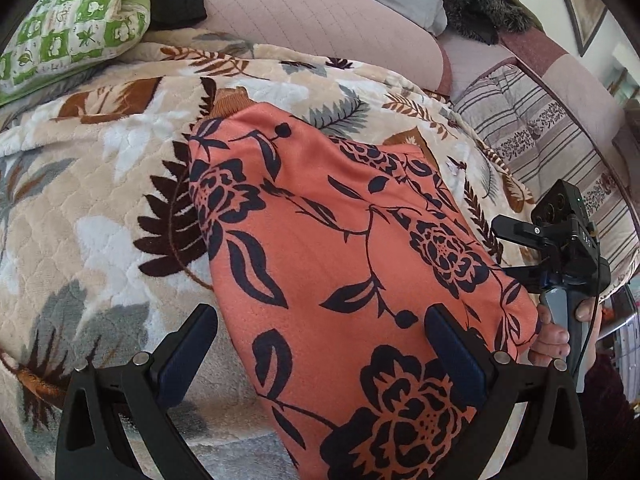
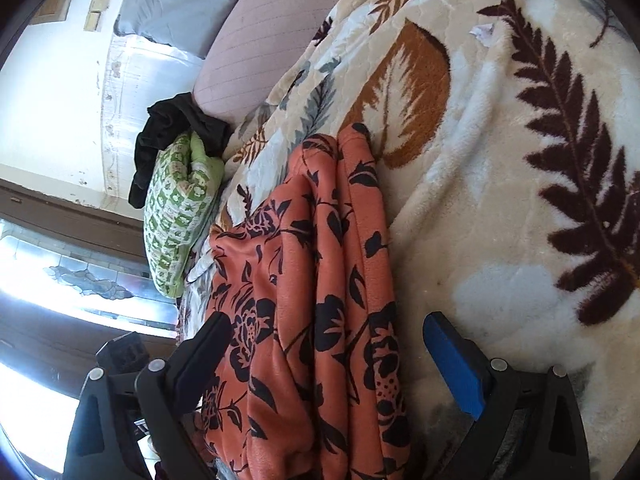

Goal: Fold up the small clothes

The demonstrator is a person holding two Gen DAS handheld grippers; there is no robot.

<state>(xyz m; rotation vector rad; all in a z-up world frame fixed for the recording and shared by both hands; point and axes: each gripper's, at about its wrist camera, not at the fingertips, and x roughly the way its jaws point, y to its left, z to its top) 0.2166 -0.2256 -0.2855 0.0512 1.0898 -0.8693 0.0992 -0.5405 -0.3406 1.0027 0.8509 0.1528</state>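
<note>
An orange garment (image 1: 340, 264) printed with dark flowers lies folded lengthwise on the leaf-patterned blanket (image 1: 100, 184). A brown ribbed cuff (image 1: 230, 102) sticks out at its far end. My left gripper (image 1: 320, 344) is open, hovering over the garment's near left edge, nothing between its pads. My right gripper (image 2: 326, 354) is open too, straddling the garment (image 2: 312, 288) at its near end, where the cloth lies in stacked folds. In the left wrist view the right gripper's body (image 1: 560, 248) shows at the garment's right side, held by a hand (image 1: 554, 338).
A green-and-white pillow (image 1: 76, 20) and a black cloth (image 2: 176, 132) lie at the bed's far left. A pink quilted cushion (image 1: 320, 12) and grey pillow stand behind. A striped quilt (image 1: 540, 132) drapes at the right. A window (image 2: 60, 272) is beside the bed.
</note>
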